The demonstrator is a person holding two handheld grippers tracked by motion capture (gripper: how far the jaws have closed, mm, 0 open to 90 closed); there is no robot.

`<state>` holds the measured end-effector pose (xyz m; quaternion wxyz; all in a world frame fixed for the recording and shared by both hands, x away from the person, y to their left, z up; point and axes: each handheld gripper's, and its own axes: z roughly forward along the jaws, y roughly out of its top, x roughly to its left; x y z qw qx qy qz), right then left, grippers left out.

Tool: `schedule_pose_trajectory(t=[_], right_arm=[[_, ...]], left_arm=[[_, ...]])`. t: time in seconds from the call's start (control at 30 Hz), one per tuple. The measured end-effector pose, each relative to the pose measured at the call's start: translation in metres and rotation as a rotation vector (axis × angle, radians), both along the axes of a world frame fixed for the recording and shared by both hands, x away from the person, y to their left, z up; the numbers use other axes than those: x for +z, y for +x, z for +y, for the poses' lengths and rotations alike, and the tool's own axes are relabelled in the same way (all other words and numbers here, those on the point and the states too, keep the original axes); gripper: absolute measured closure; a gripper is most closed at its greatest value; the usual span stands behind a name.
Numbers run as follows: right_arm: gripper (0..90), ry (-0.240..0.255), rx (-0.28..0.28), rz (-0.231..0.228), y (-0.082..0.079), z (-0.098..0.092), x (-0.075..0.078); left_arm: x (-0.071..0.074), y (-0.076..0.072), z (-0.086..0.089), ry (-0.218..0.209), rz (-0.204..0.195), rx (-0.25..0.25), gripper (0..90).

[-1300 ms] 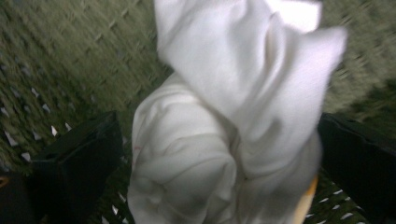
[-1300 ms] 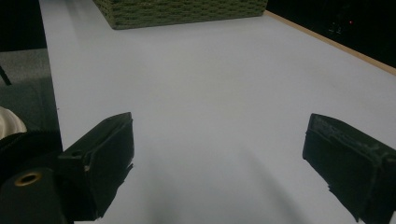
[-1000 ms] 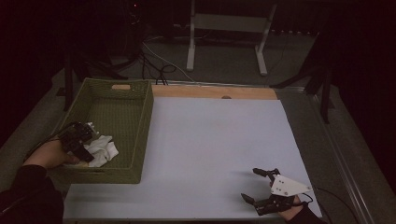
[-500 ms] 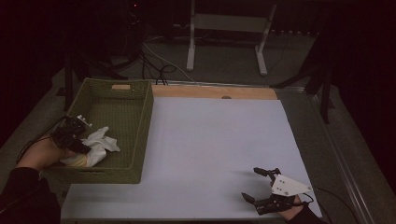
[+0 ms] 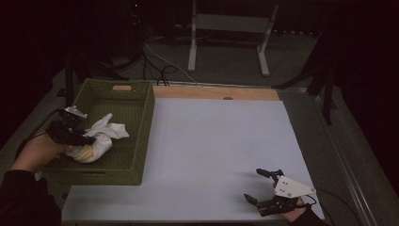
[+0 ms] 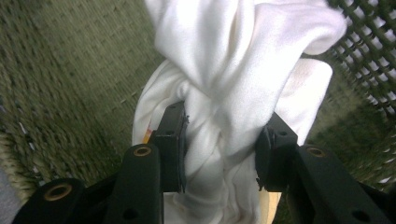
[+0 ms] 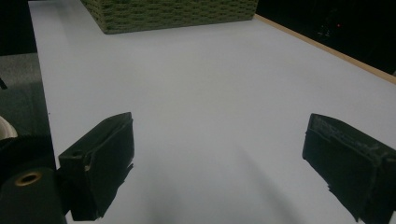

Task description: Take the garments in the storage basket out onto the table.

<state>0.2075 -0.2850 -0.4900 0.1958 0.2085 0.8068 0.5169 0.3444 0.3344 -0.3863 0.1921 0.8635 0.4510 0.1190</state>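
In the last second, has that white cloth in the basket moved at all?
Yes. The white cloth, clamped in the left gripper, has risen and shifted toward the basket's far end, away from its near wall. The right gripper lies open on the table.

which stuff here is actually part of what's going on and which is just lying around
In use:
left claw, shut on the white cloth
green woven basket, which the cloth is in

Lying about:
right claw, open over the bare white tabletop
metal stand and cables on the floor behind
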Motion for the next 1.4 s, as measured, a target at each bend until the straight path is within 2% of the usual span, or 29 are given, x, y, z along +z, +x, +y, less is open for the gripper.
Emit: schedule_pose_trajectory(t=[0.07,0.13,0.17,0.23,0.47,0.57,0.63,0.67,0.83,0.87,0.93,0.97,1.1,1.13,1.4], right_arm=[[9.1,-0.003,0.0,-0.003,0.0,0.0,0.0],[9.2,-0.005,0.0,-0.004,0.0,-0.001,0.001],[9.2,-0.006,0.0,-0.005,0.0,-0.001,0.001],[9.2,-0.004,-0.003,-0.006,0.0,-0.001,0.001],[9.1,-0.004,-0.003,-0.011,0.0,-0.001,0.002],[9.2,-0.003,-0.003,-0.011,0.0,-0.001,0.001],[9.2,-0.004,-0.002,-0.009,0.0,-0.001,0.001],[9.1,-0.004,-0.003,-0.011,0.0,-0.001,0.002],[9.2,-0.003,-0.003,-0.011,-0.001,-0.001,0.002],[9.2,-0.003,-0.003,-0.011,-0.001,-0.001,0.002],[9.2,-0.001,-0.003,-0.013,-0.001,-0.001,0.002],[9.2,-0.001,-0.001,-0.014,-0.001,-0.001,0.002],[9.1,0.0,-0.001,-0.011,-0.001,-0.001,0.003],[9.2,0.0,-0.002,-0.014,-0.001,-0.001,0.003],[9.2,0.01,-0.006,-0.01,-0.001,-0.001,0.003]], left_arm=[[0.003,-0.001,0.0,-0.026,-0.018,-0.006,61.1],[0.006,-0.002,0.0,-0.072,-0.034,-0.007,61.1],[0.008,-0.003,0.0,-0.082,-0.053,-0.004,61.1],[0.011,-0.005,0.001,-0.131,-0.072,-0.009,61.1],[0.02,-0.011,0.006,-0.235,-0.143,-0.002,61.1],[0.022,-0.013,0.004,-0.265,-0.185,-0.008,61.1],[0.024,-0.015,0.004,-0.3,-0.204,-0.011,61.1],[0.025,-0.016,0.002,-0.299,-0.226,-0.011,61.1],[0.03,-0.018,-0.002,-0.347,-0.284,-0.027,61.0],[0.03,-0.018,-0.002,-0.347,-0.284,-0.027,61.0],[0.036,-0.02,-0.003,-0.393,-0.32,-0.019,61.0],[0.038,-0.02,-0.003,-0.411,-0.323,-0.02,61.0],[0.045,-0.022,-0.007,-0.427,-0.361,-0.021,61.0],[0.047,-0.021,-0.009,-0.443,-0.356,-0.016,61.0],[0.061,-0.021,-0.03,-0.439,-0.37,-0.062,61.0]])
